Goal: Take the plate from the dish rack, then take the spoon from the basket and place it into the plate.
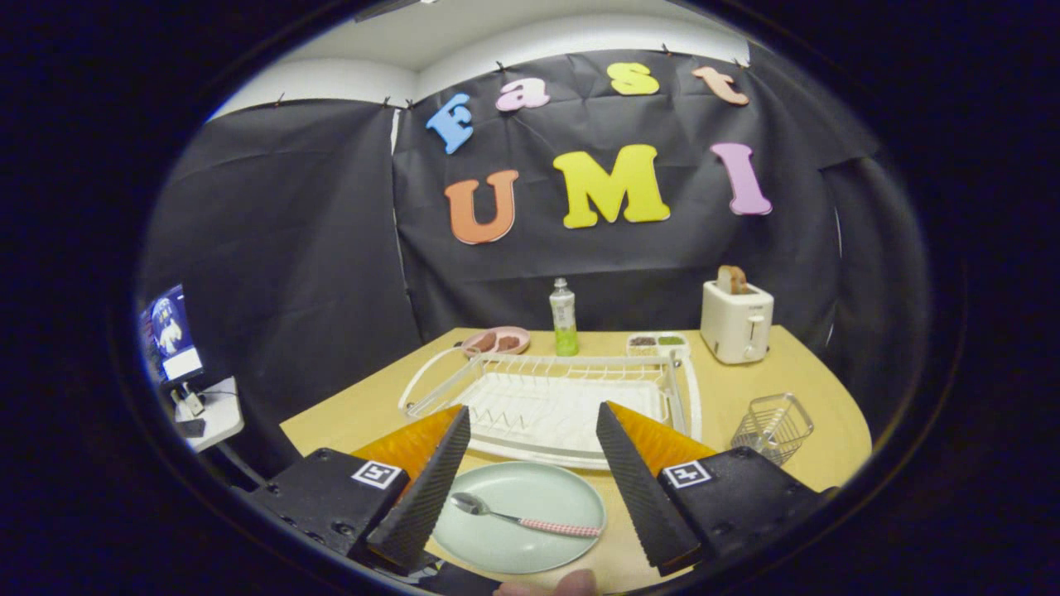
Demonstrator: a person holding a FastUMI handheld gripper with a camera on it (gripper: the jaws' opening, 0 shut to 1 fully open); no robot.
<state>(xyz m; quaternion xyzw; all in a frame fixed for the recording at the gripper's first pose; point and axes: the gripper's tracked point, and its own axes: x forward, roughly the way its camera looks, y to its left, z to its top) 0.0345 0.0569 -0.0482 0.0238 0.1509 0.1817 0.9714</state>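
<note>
A pale green plate [530, 497] lies flat on the wooden table, between my two fingers and in front of the white dish rack [555, 406]. On the plate rests a spoon [522, 518] with a metal bowl and a red-and-white checked handle, its bowl pointing toward the left finger. My gripper [530, 488] stands open above the plate with its fingers spread wide, touching neither plate nor spoon. The dish rack stands just beyond the fingers and holds no plates. A small wire basket [773, 425] sits to the right of the rack, beyond the right finger.
At the back of the table stand a green bottle [564, 319], a pink dish with food [497, 340], a divided tray [657, 341] and a white toaster [736, 319] with bread in it. A side table with a screen [171, 335] stands off to the left. A fingertip [575, 583] shows at the near edge.
</note>
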